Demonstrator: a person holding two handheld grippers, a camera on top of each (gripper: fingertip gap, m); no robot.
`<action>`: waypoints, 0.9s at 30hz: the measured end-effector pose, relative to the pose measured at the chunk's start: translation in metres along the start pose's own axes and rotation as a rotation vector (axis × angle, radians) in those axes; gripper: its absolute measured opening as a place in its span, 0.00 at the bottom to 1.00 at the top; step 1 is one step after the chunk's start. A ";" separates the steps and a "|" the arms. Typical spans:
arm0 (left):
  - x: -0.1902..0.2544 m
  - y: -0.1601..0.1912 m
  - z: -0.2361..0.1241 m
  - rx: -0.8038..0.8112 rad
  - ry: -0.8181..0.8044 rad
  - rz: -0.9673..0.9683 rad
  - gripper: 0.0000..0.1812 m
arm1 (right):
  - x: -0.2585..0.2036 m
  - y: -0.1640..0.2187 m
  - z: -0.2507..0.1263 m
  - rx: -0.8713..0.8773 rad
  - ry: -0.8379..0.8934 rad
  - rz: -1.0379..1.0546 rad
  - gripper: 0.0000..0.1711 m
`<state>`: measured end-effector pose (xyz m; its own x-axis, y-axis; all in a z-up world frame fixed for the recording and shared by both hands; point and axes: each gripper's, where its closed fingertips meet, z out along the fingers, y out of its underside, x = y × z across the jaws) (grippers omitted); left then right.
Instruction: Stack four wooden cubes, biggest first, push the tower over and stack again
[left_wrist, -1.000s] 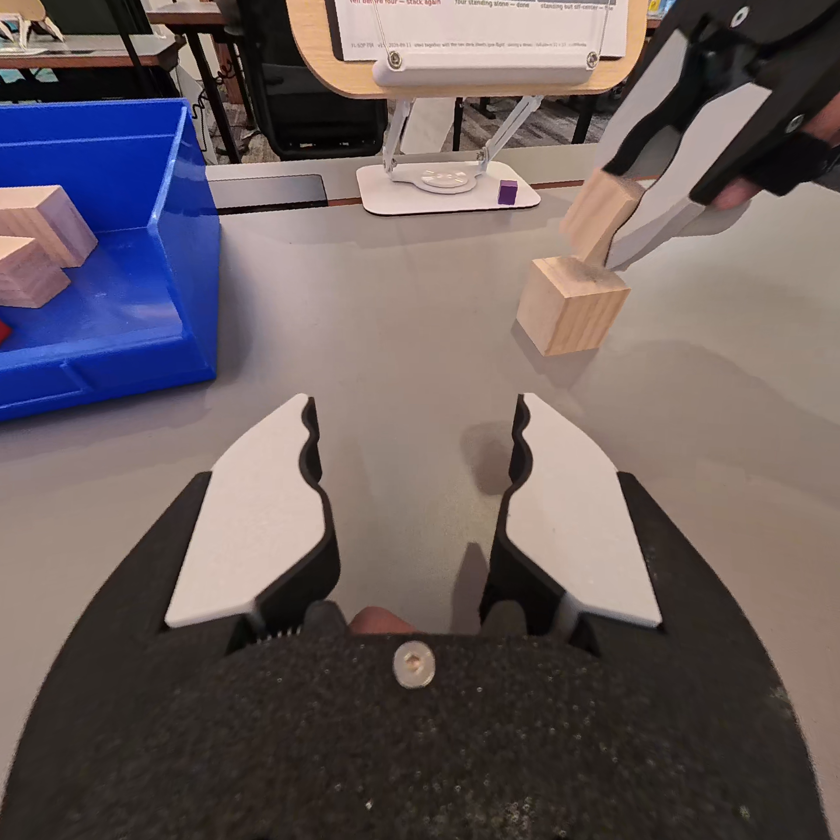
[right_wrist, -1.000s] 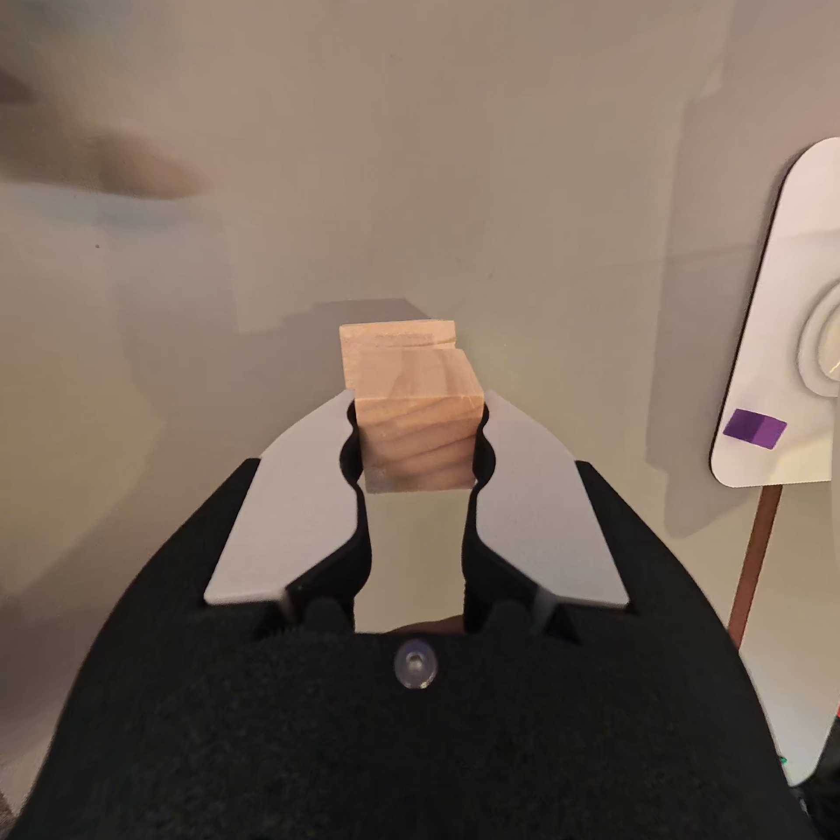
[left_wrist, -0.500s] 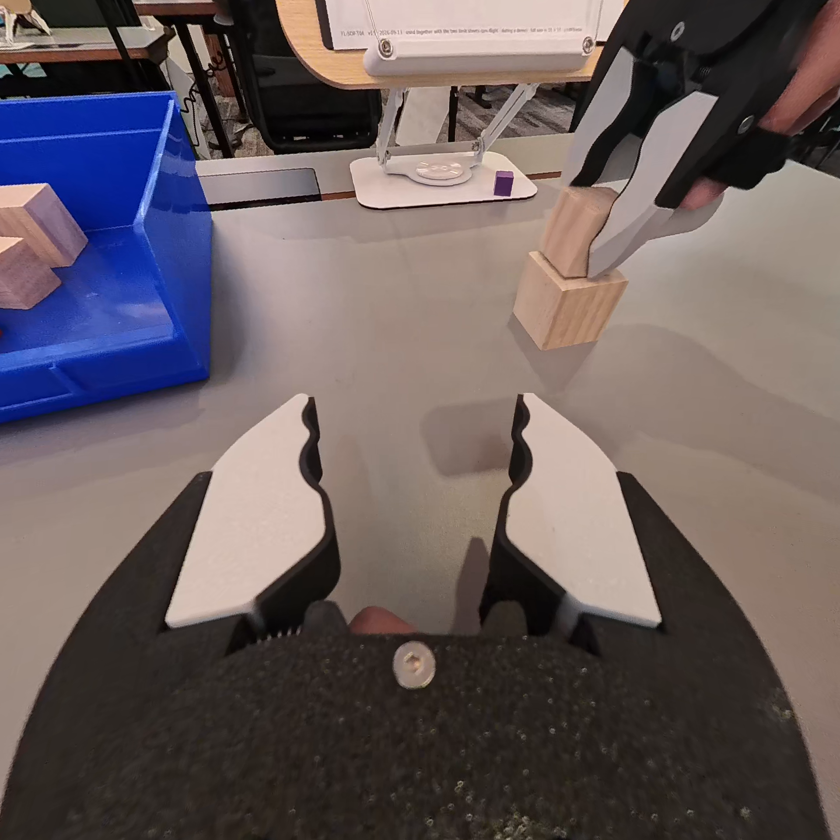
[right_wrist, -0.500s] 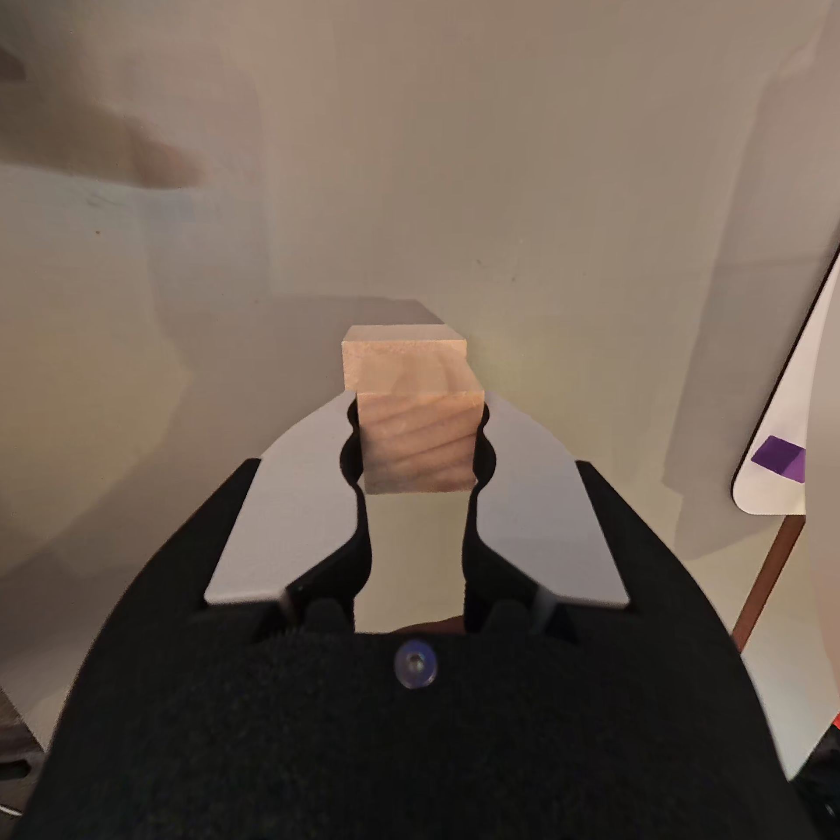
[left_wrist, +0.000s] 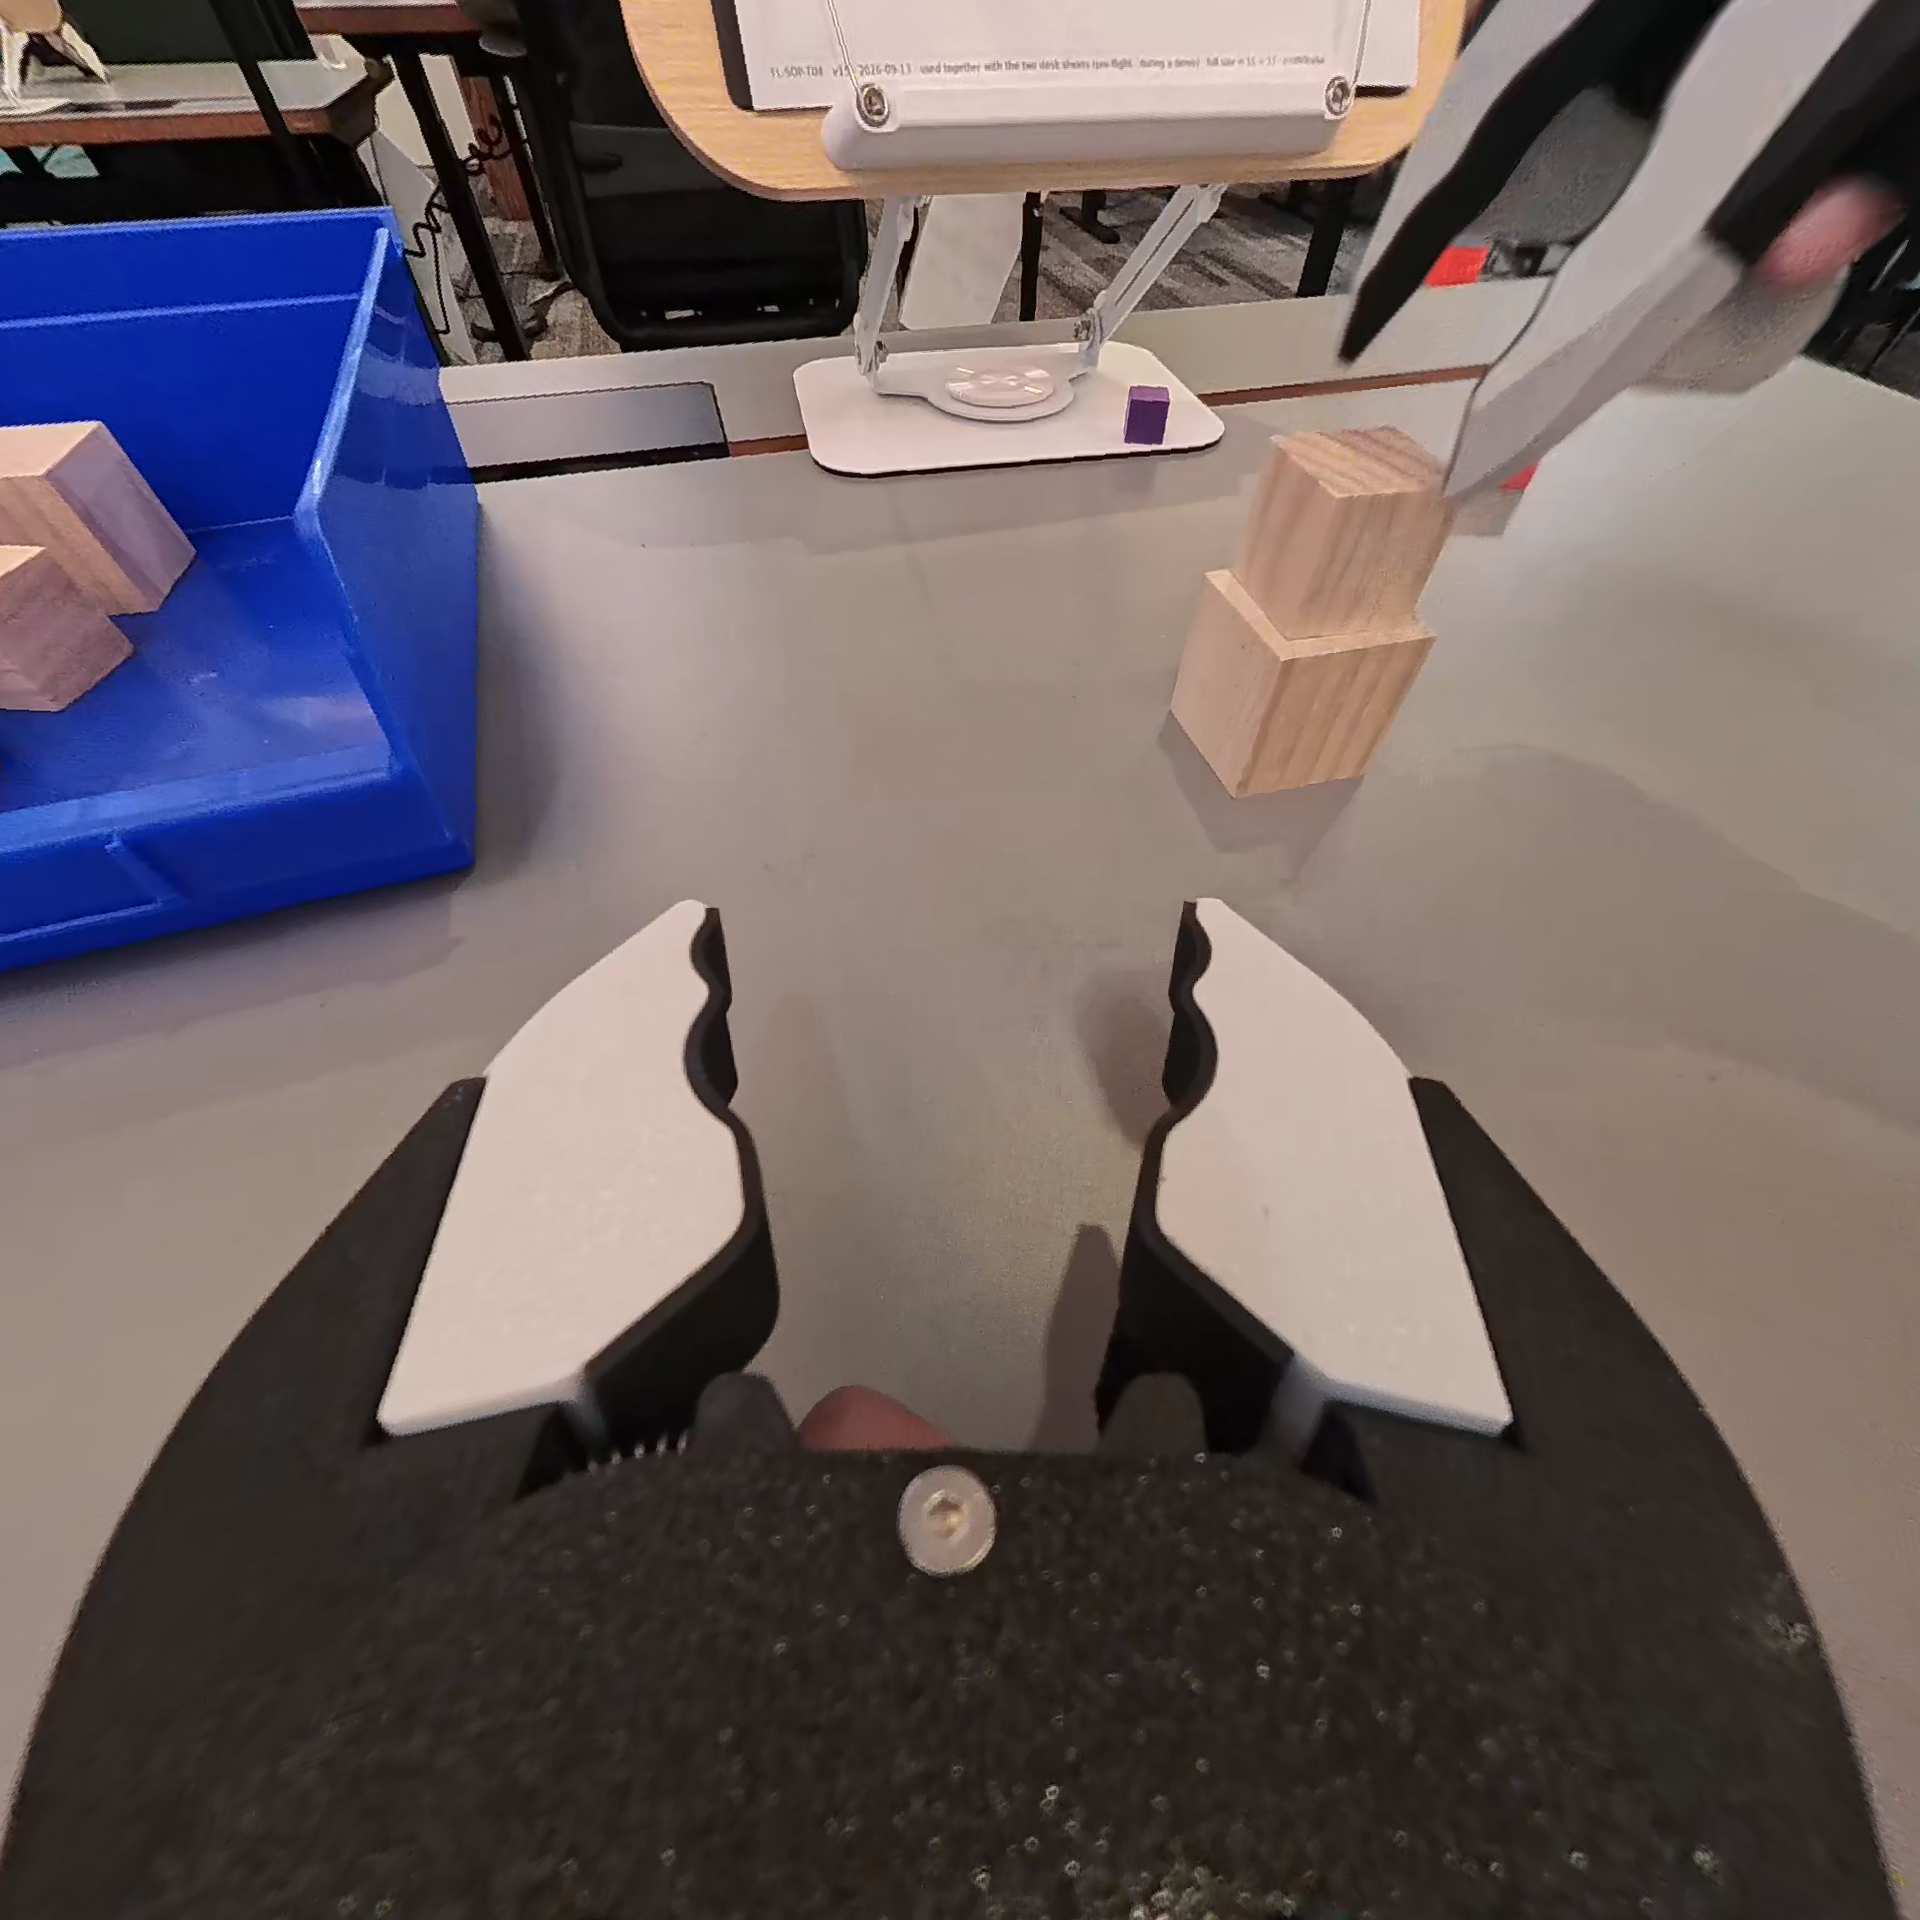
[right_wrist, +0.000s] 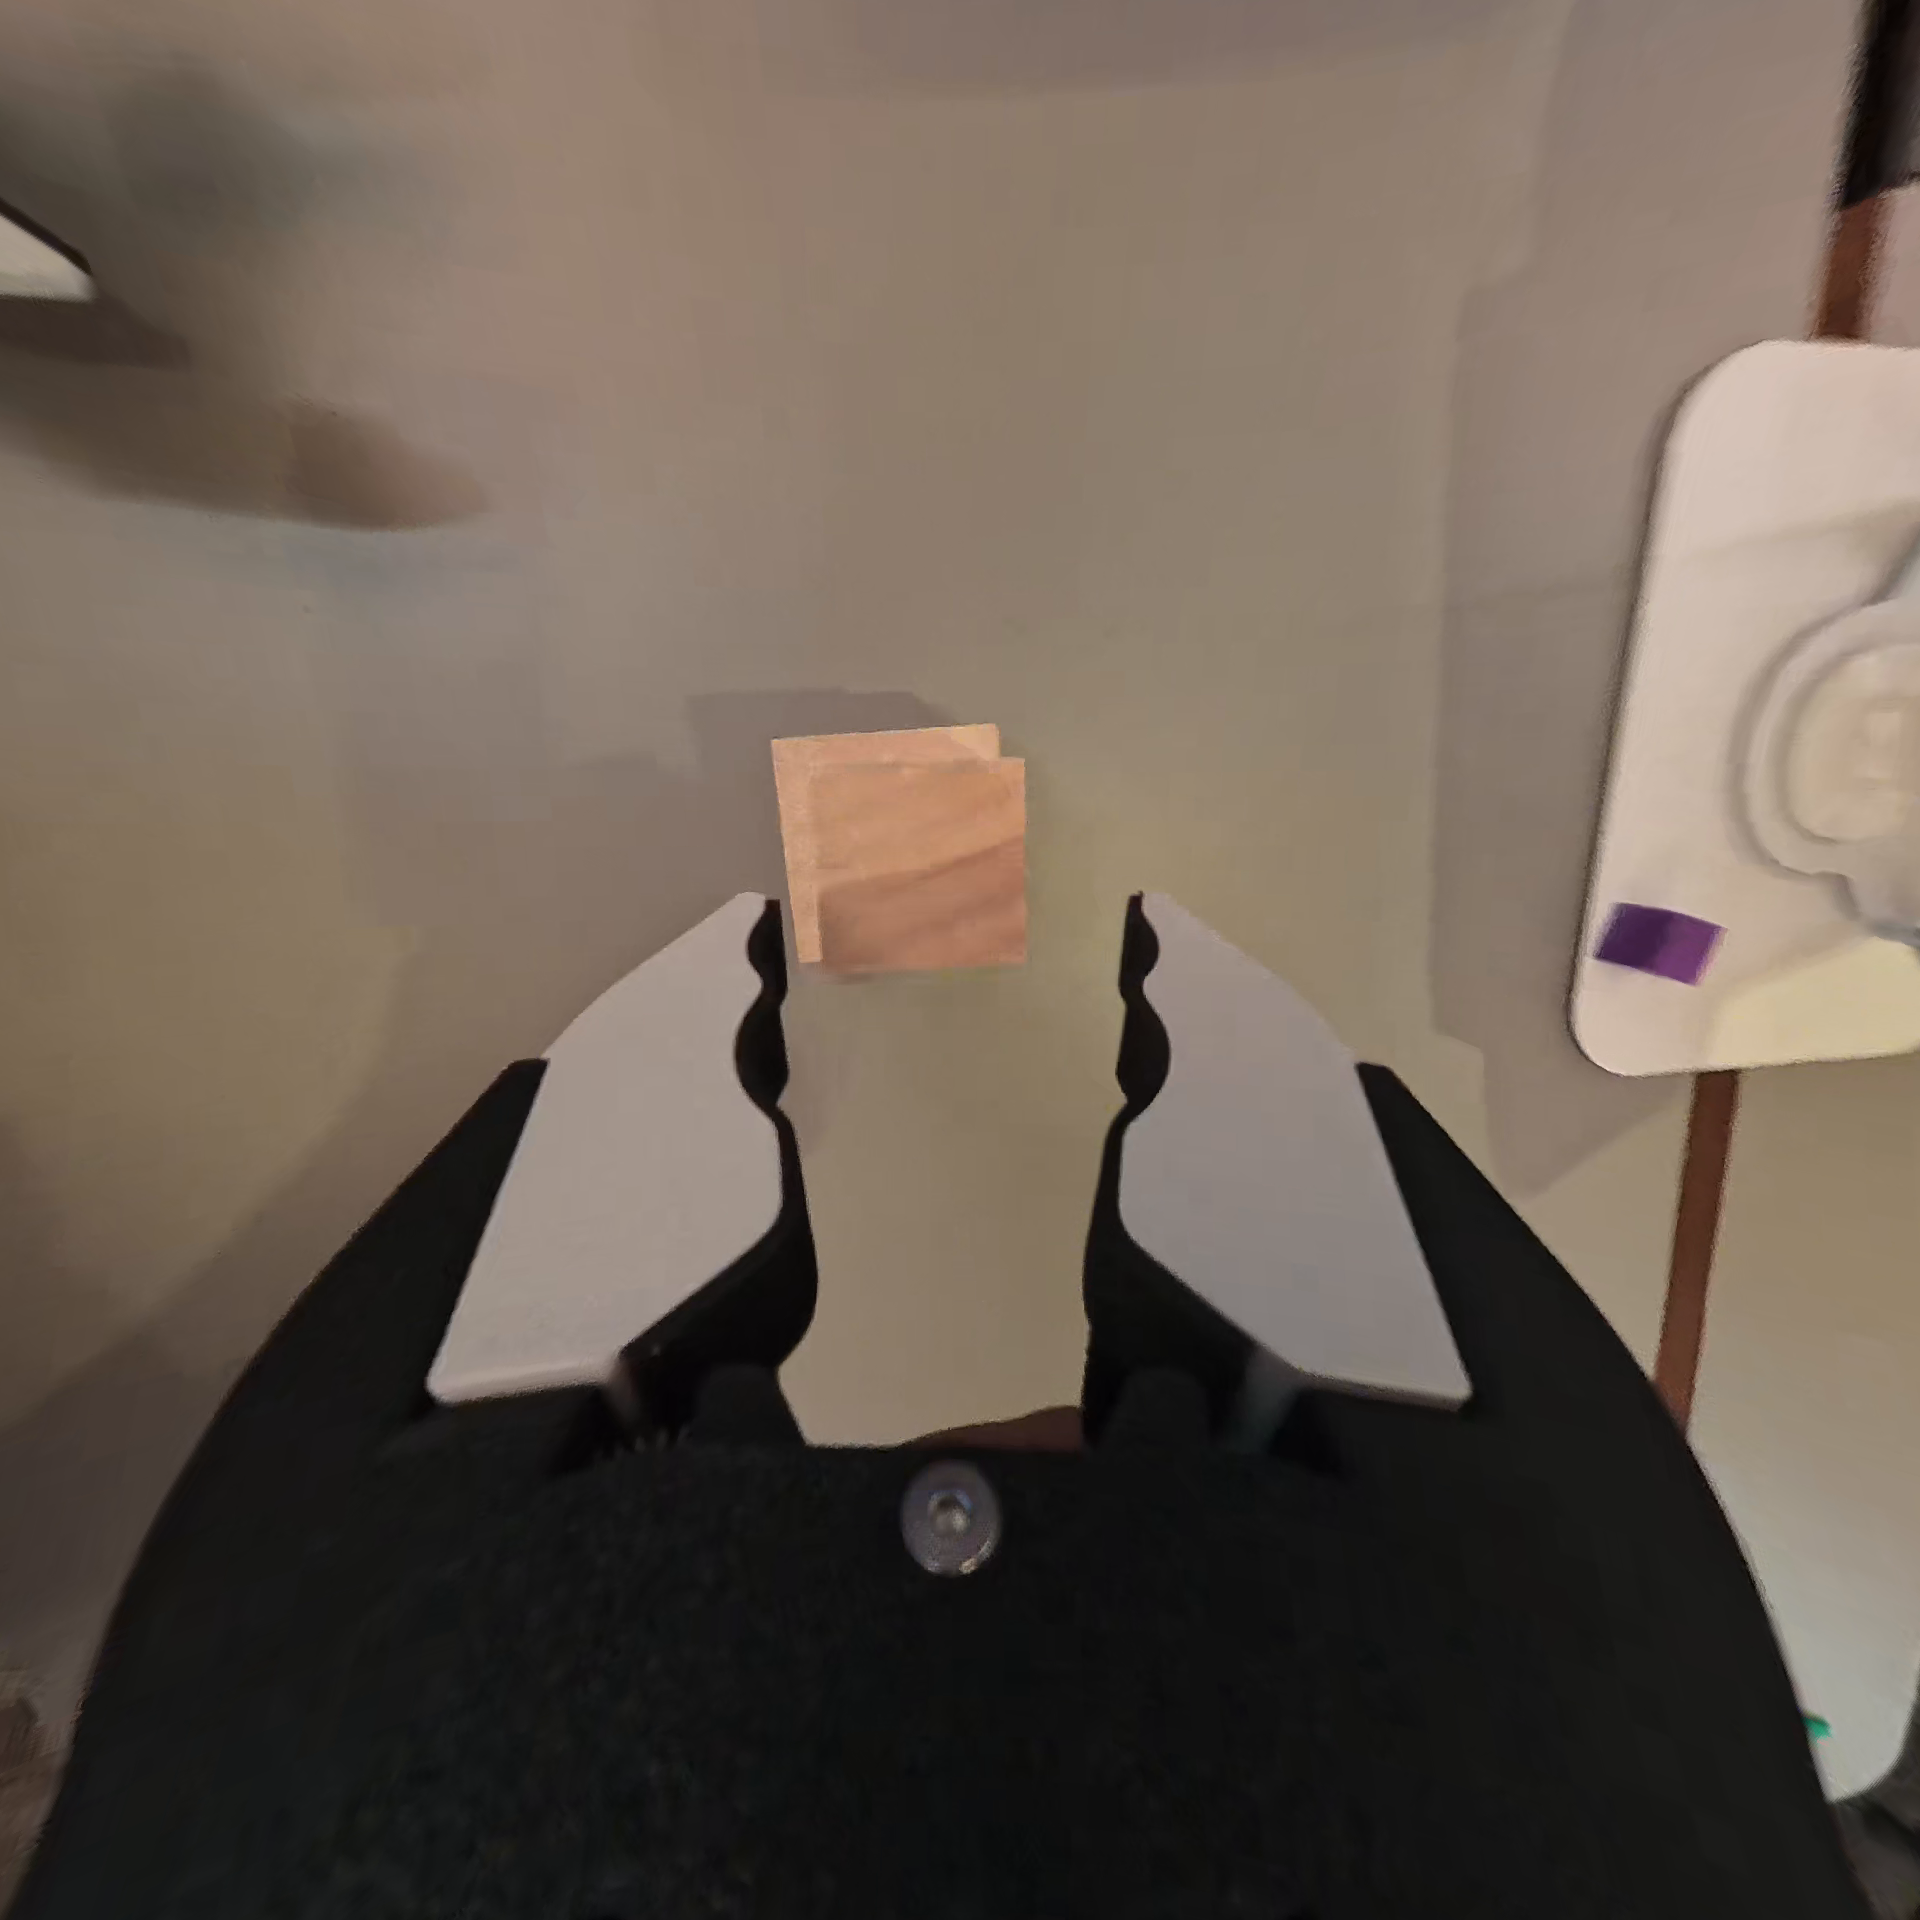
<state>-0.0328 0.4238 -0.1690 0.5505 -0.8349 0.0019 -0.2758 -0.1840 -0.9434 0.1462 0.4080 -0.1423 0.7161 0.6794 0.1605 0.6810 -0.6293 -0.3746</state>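
Note:
Two wooden cubes stand stacked on the grey table: a bigger cube (left_wrist: 1299, 717) with a smaller cube (left_wrist: 1340, 530) on top, slightly off-centre. My right gripper (left_wrist: 1403, 421) is open and empty just above and right of the stack. In the right wrist view the right gripper (right_wrist: 951, 914) looks straight down on the smaller cube (right_wrist: 914, 862), with the bigger cube's edge (right_wrist: 793, 831) showing under it. My left gripper (left_wrist: 945, 925) is open and empty over the table, nearer than the stack. Two more wooden cubes (left_wrist: 83, 509) (left_wrist: 47, 639) lie in the blue bin (left_wrist: 395, 582).
A white stand base (left_wrist: 997, 405) with a board above it sits at the table's back edge, with a small purple block (left_wrist: 1146, 414) on it. Both show in the right wrist view (right_wrist: 1766, 831) (right_wrist: 1657, 940). The blue bin fills the left side.
My right gripper lowered the smaller cube onto the bigger one, opened, and lifted away. The smaller cube now stands free on the stack. My left gripper stayed open and barely moved.

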 end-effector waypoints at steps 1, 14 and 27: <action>0.000 0.000 0.000 0.001 0.002 0.000 0.45 | 0.000 -0.002 -0.014 0.064 0.038 0.013 0.36; 0.001 -0.007 -0.004 0.047 0.001 -0.001 0.44 | -0.110 0.091 -0.068 0.693 0.705 0.497 0.35; 0.009 -0.009 -0.009 0.080 -0.013 0.014 0.44 | -0.129 0.140 -0.055 0.650 0.809 0.828 0.39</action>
<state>-0.0323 0.4137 -0.1577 0.5575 -0.8300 -0.0152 -0.2202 -0.1302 -0.9667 0.1575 0.2115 -0.1650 0.9245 -0.3715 0.0850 -0.0322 -0.2984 -0.9539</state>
